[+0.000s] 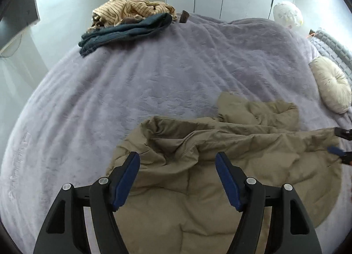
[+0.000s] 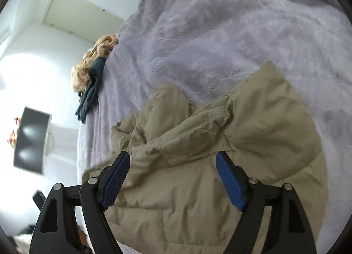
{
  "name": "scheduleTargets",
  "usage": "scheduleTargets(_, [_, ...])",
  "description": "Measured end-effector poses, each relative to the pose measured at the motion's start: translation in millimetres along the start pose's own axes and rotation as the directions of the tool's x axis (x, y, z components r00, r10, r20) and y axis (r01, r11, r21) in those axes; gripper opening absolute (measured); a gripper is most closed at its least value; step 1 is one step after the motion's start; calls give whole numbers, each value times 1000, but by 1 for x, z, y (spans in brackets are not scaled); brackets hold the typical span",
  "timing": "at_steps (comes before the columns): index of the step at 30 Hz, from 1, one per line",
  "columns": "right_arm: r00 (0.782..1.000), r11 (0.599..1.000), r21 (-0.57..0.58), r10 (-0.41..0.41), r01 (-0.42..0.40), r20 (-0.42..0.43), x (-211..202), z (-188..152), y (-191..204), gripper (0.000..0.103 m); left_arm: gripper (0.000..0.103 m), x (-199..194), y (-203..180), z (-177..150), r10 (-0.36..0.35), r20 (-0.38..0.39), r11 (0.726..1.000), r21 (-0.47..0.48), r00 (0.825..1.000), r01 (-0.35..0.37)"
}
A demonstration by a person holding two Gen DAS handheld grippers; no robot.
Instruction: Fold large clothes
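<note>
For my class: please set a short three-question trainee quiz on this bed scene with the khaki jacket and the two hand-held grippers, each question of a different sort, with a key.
1. True or false: the left gripper is clamped on the khaki jacket.
2. Multiple choice: the dark blue garment lies A) under the jacket, B) at the bed's far edge beside the striped garment, C) on the round cushion.
3. Fill in: the jacket lies on a ____ blanket.

Key
1. False: its jaws stand apart over the jacket, pressing nothing, as do those of the right gripper.
2. B
3. lilac-grey
</note>
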State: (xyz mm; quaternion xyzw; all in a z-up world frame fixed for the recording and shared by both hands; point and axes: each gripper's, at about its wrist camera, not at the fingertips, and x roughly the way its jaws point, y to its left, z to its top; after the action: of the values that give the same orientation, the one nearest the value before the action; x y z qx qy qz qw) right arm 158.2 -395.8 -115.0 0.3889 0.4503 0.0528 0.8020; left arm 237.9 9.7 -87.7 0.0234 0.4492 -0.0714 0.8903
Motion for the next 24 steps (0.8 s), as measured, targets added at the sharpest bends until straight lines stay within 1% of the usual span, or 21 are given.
scheduleTargets(1, [1000, 1000, -28, -12, 12, -13, -1, -4, 2, 74, 61, 2, 0, -1, -23, -5, 1000, 4, 1000, 23])
scheduleTargets(2, [999, 997, -70, -26, 23, -38, -1, -9, 5, 64, 58, 7, -1, -2, -35, -20, 999, 10, 999, 35])
scheduleTargets(3, [997, 994, -103, -44, 38, -61, 0, -13, 6, 37, 58, 12, -2, -3, -32, -31, 999, 17, 999, 32])
scheduleTargets(4, [994, 989, -141, -66, 53, -89, 2, -17, 7, 27, 58, 18, -4, -4, -21, -37, 999, 29, 999, 22])
scheduleTargets(6, [986, 973, -219, -108, 78, -127, 10, -27, 4, 25, 58, 32, -6, -7, -2, -44, 999, 47, 999, 4])
scheduleTargets(7, [983, 965, -243, -130, 95, -133, 13, -30, 3, 25, 58, 42, -6, -7, 21, -43, 998, 62, 999, -18])
scheduleTargets(9, [970, 937, -300, -218, 177, -108, 19, -31, -3, 25, 58, 61, -2, -3, 73, -35, 995, 68, 997, -71])
scheduleTargets(10, [967, 931, -304, -238, 199, -94, 20, -28, -6, 25, 58, 72, 3, 1, 78, -47, 996, 47, 996, -76])
scheduleTargets(12, [965, 933, -276, -257, 232, -57, 21, -16, -16, 24, 58, 92, 11, 8, 65, -74, 998, -13, 995, -66])
scheduleTargets(13, [964, 934, -262, -261, 241, -44, 21, -12, -20, 22, 58, 102, 15, 11, 58, -85, 997, -43, 995, -61])
scheduleTargets(14, [961, 934, -243, -274, 262, -19, 21, -5, -25, 22, 58, 107, 15, 12, 61, -89, 997, -50, 994, -65])
scheduleTargets(17, [958, 940, -189, -287, 285, 15, 28, 13, -40, 22, 58, 122, 12, 15, 80, -94, 996, -39, 992, -84])
scheduleTargets(21, [958, 952, -102, -286, 287, 21, 51, 28, -65, 18, 58, 142, 12, 19, 89, -97, 994, -50, 991, -94])
scheduleTargets(24, [965, 965, -19, -259, 260, 25, 64, 33, -86, 14, 58, 155, 14, 20, 91, -105, 992, -81, 990, -99])
